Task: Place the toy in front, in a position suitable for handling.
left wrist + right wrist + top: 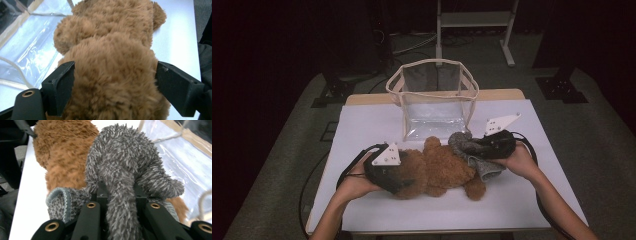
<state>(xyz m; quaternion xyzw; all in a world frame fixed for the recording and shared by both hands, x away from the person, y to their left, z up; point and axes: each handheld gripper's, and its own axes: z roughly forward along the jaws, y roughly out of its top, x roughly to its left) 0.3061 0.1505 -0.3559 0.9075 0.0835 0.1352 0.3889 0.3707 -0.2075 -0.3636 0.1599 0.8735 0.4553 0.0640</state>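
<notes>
The left gripper (113, 85) clasps a fluffy brown plush teddy bear (439, 167). At the bear's two o'clock, the right gripper (122, 220) pinches a fuzzy grey knitted garment (125, 170).

Overhead forward-down, two close gripper views, shared teddy bear (437, 167)

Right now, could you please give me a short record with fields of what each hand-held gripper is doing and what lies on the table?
surface: white table
left hand-held gripper: jaws wide around the brown teddy bear, pads against its fur
right hand-held gripper: shut on the grey fuzzy cloth
bear pose: lying on the table
bag: clear bag with beige trim, upright behind the bear, top open
</notes>
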